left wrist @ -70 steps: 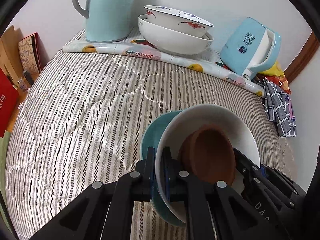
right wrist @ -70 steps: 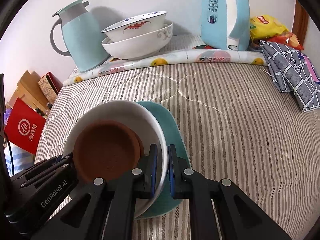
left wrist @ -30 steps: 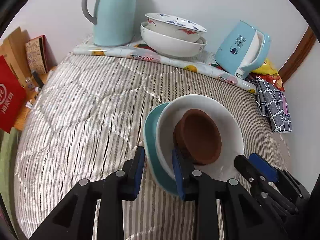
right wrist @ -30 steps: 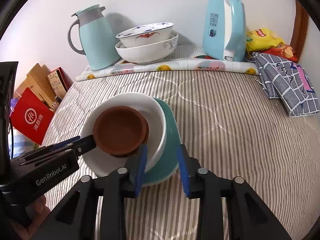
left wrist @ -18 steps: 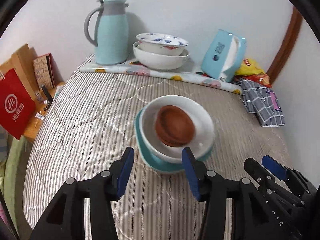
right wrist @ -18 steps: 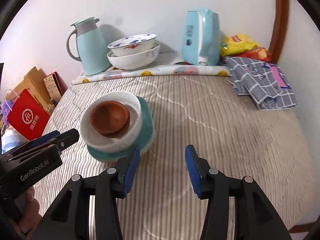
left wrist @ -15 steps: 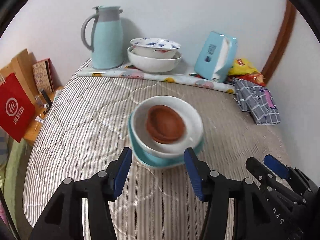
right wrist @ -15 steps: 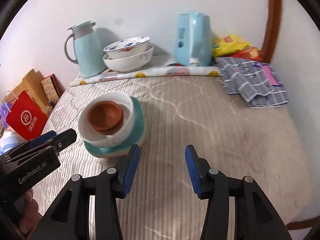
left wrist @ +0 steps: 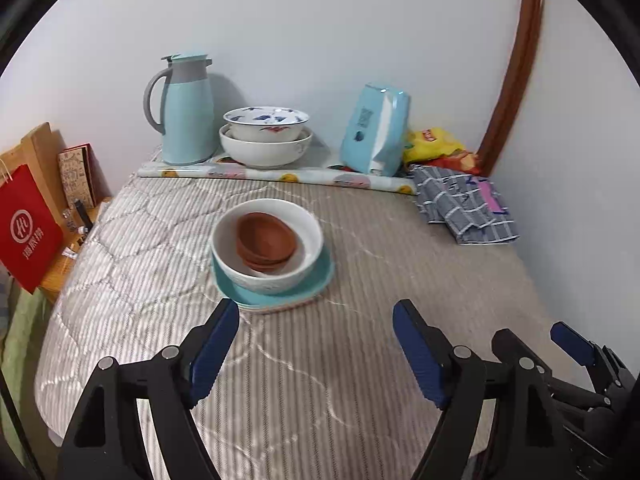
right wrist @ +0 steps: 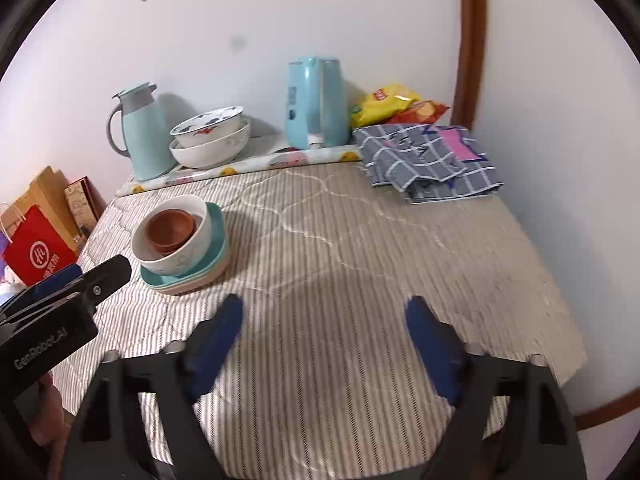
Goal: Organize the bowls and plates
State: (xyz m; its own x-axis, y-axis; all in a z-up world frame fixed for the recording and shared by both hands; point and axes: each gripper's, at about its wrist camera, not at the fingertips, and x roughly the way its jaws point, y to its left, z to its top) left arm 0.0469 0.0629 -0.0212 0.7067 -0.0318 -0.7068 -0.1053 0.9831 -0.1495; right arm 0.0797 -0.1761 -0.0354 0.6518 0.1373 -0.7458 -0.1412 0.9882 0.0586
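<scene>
A stack sits on the striped quilt: brown bowls [left wrist: 266,240] nested in a white bowl [left wrist: 264,276], on teal plates [left wrist: 316,284]. It also shows in the right wrist view: brown bowls [right wrist: 170,230], white bowl [right wrist: 184,256], teal plates [right wrist: 212,264]. Two more bowls [left wrist: 266,140] are stacked at the back on a fruit-print mat. My left gripper [left wrist: 316,344] is open and empty, well back from the stack. My right gripper [right wrist: 324,340] is open and empty, to the right of the stack.
At the back stand a pale blue thermos jug [left wrist: 186,114], a blue tissue pack [left wrist: 376,128], snack bags [left wrist: 434,144] and a folded checked cloth [left wrist: 464,208]. A red bag [left wrist: 24,232] and boxes stand off the left edge. A wall is close on the right.
Both grippers let go of the stack's rim, opened wide and pulled back and up. The stack now rests on the quilt.
</scene>
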